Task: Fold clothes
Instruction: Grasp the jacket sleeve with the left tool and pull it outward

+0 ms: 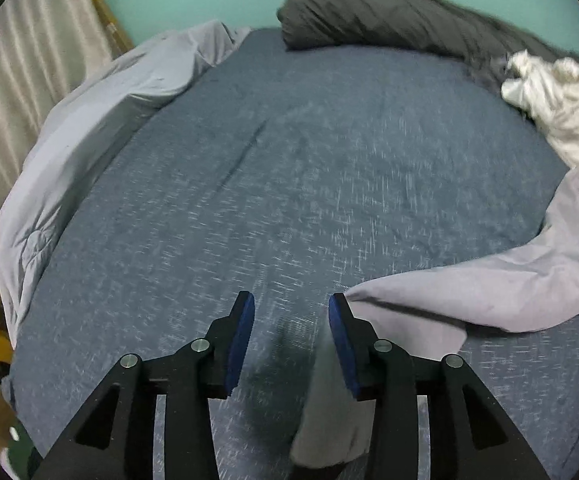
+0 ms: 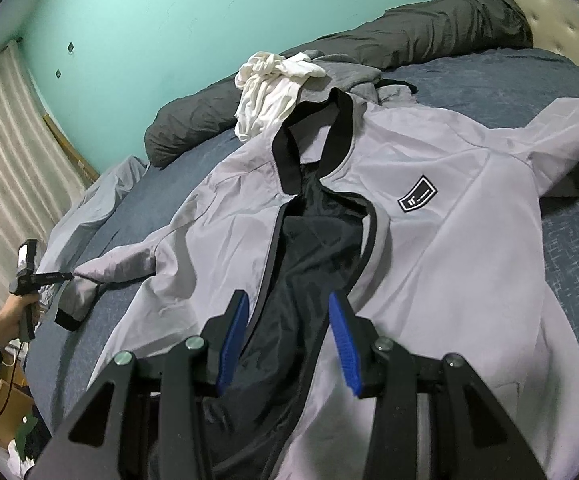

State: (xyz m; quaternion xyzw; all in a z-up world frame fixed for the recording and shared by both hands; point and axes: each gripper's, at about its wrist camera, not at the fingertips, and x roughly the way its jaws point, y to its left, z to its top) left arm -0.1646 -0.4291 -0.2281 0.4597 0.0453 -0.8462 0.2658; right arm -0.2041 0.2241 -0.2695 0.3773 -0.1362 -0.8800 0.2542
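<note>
Blue-padded fingers of our right gripper (image 2: 287, 338) stand apart nearest the lens, holding nothing, poised above the jacket's open front. Beneath everything we see the bed (image 2: 529, 80), covered in a heathered blue sheet with a woven, flecked texture. On it the light grey jacket (image 2: 429, 260) lies spread face up, smooth and thin, its zip undone to show a dark, slightly glossy lining, with a black ribbed collar and black cuffs. A long dark grey rolled duvet (image 2: 429, 36) runs along the far side against the teal wall (image 2: 189, 20). A crumpled white garment (image 2: 267, 88) sits just beyond the collar. On the chest we find a small black patch (image 2: 416, 195) with a white border; its marks are too small to read. Our left gripper (image 1: 291, 334) has its fingers apart too; the jacket's sleeve (image 1: 489, 292) drapes against the inner face of one pad, unpinched. In the right wrist view our hand (image 2: 9, 322) holds that gripper at the cuff.
</note>
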